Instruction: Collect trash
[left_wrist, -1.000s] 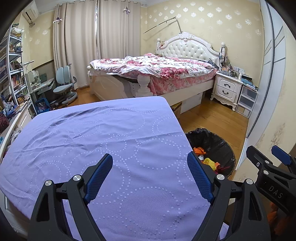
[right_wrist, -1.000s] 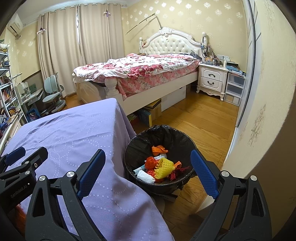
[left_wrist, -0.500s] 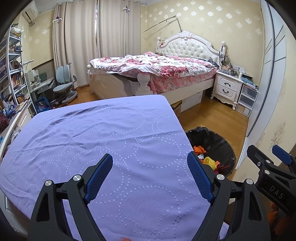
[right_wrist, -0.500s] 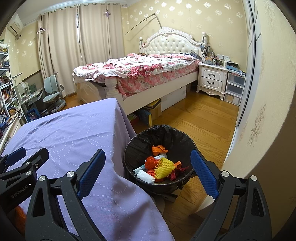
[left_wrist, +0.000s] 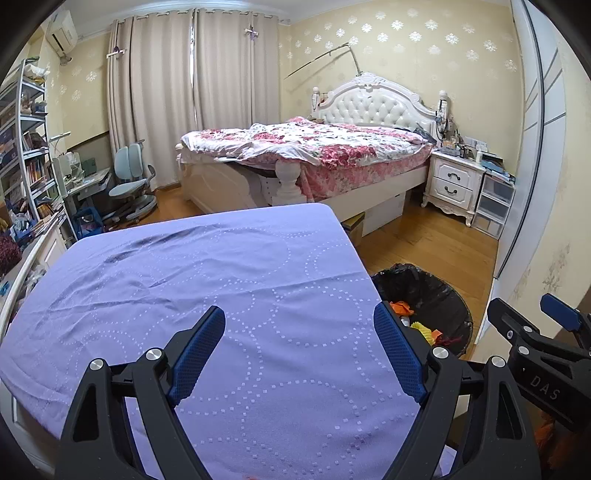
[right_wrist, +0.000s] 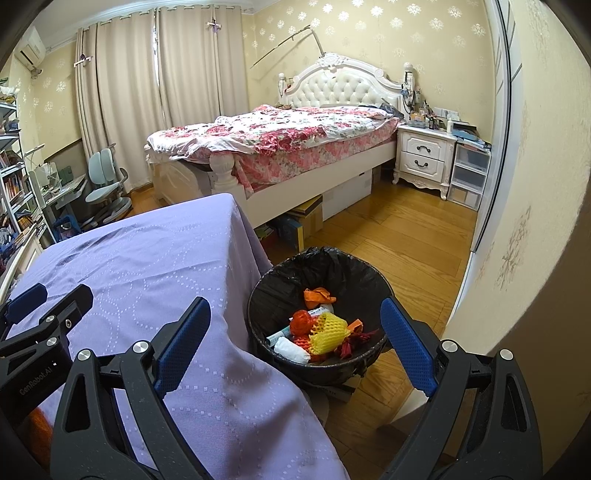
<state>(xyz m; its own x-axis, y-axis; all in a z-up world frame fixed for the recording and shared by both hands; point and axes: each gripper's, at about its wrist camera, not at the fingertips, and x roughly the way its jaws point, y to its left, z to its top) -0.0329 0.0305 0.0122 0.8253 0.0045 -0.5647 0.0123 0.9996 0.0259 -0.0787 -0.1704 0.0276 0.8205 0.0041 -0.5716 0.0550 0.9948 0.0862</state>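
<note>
Bin: round black bag-lined trash bin (right_wrist: 320, 317) holds yellow foam net (right_wrist: 327, 329), orange wrappers, white tissue.
Tabletop: lilac dotted cloth (left_wrist: 207, 288).
Fingers: left gripper (left_wrist: 299, 354) and right gripper (right_wrist: 295, 341) wide open, empty.

- The left gripper (left_wrist: 299, 354) hangs over the purple-clothed bench (left_wrist: 184, 280), fingers (left_wrist: 197, 349) wide apart, nothing between them.
- The black-lined bin (left_wrist: 428, 295) stands at four o'clock, trash (left_wrist: 421, 326) inside.

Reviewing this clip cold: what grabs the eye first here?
The black-lined trash bin on the wood floor beside the table, holding bright litter including a yellow foam net. Next, the purple tablecloth filling the foreground, with the left gripper and right gripper both open, holding nothing.
</note>
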